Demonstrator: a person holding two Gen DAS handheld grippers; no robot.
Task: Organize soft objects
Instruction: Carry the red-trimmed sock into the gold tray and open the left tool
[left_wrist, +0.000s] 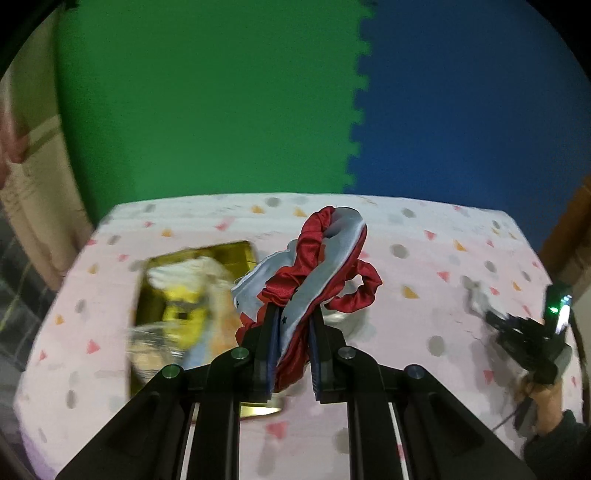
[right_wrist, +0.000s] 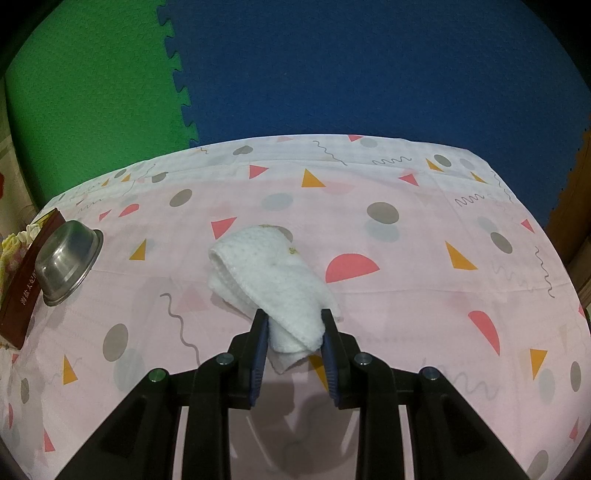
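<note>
My left gripper (left_wrist: 293, 314) is shut on a red and pale-blue satin cloth (left_wrist: 314, 266) that hangs bunched above the table. Below and left of it lies a gold-lined box (left_wrist: 236, 254) with blurred soft items inside, one yellow (left_wrist: 184, 314). My right gripper (right_wrist: 294, 317) is shut on a folded white towel (right_wrist: 266, 262); the towel's far part rests on the patterned tablecloth (right_wrist: 406, 258). The right gripper and the hand holding it also show at the right edge of the left wrist view (left_wrist: 480, 306).
An upturned steel bowl (right_wrist: 68, 260) leans against the dark red side of the box (right_wrist: 22, 295) at the left of the right wrist view. Green (left_wrist: 207, 99) and blue (left_wrist: 461, 99) foam mats lie beyond the table's far edge.
</note>
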